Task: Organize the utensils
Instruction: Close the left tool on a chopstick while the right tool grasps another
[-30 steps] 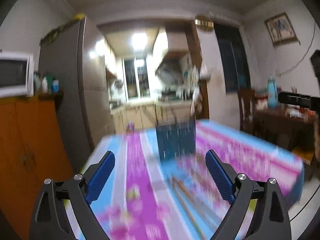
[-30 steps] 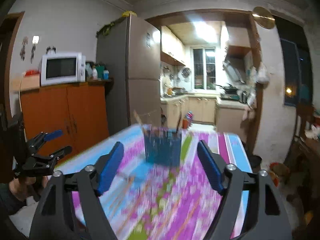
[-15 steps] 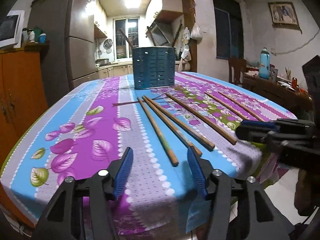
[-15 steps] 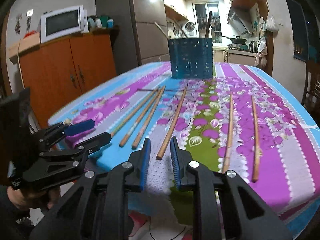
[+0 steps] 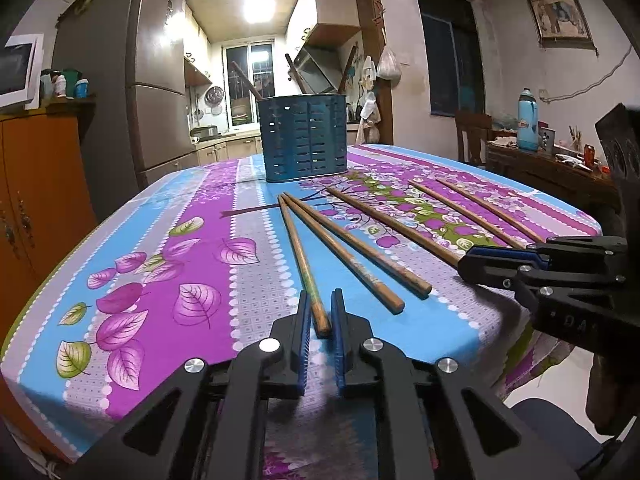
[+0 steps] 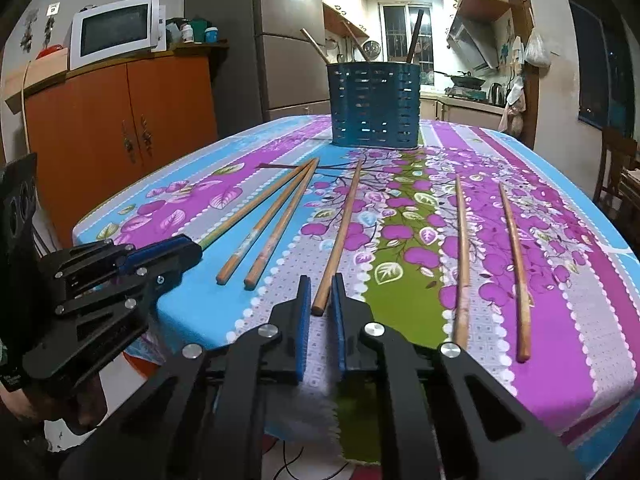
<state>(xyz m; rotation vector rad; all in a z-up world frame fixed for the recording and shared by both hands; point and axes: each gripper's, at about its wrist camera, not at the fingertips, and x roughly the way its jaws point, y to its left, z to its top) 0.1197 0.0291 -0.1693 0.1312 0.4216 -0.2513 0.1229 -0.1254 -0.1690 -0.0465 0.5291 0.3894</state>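
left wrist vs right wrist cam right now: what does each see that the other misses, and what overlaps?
Left wrist only: the framed picture, the blue bottle on the side table, and the right tool seen from the side.

Right wrist only: the left tool seen from the side, and the box beside the microwave.

Both: the blue utensil holder, the floral tablecloth and six chopsticks lying on it, with the leftmost chopstick in the left tool and the fourth chopstick in the right.
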